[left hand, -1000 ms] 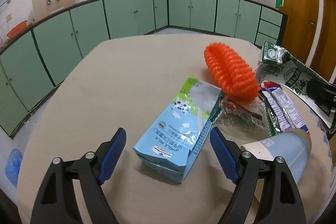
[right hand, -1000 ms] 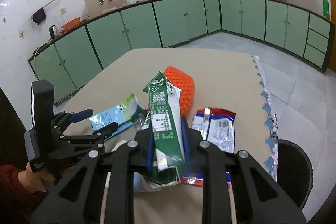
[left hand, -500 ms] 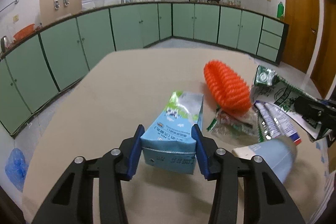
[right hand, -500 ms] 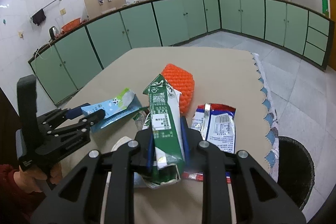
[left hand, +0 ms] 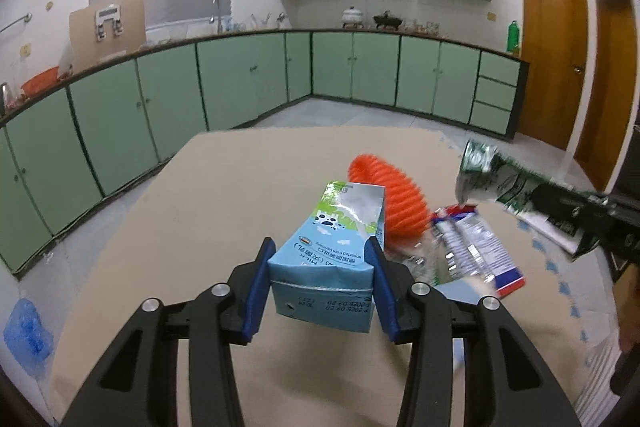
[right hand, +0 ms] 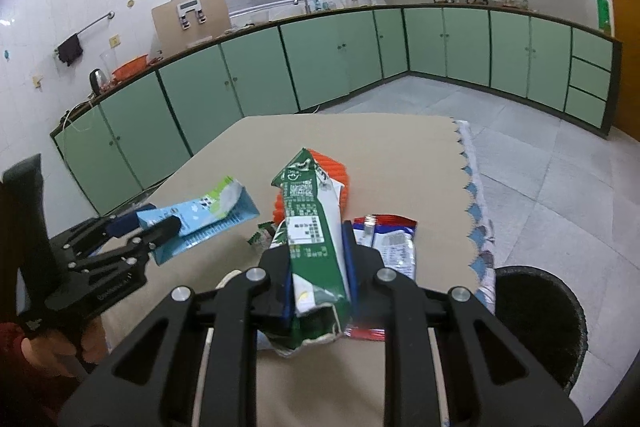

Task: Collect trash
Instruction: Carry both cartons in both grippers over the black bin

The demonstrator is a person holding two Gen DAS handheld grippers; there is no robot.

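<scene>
My left gripper [left hand: 320, 251] is shut on the bottom end of a light-blue milk carton [left hand: 332, 239] and holds it clear of the beige table [left hand: 200, 207]. The right wrist view shows that carton [right hand: 208, 211] at the left, in the left gripper [right hand: 152, 227]. My right gripper [right hand: 318, 251] is shut on a crumpled green-and-white carton [right hand: 312, 227], which also shows at the right of the left wrist view [left hand: 504, 179]. On the table lie an orange mesh sleeve [left hand: 392, 199] and a red, white and blue snack wrapper [left hand: 476, 251].
A black trash bin [right hand: 540, 323] stands on the floor just past the table's right edge, beside the scalloped cloth border [right hand: 476, 211]. A pale blue paper cup [left hand: 460, 287] lies partly hidden behind my left gripper's right finger. Green cabinets line the far walls.
My left gripper closed on the blue milk carton, which lay flat on the table, and lifted it. The right gripper keeps its hold on the green carton and has shifted slightly.
</scene>
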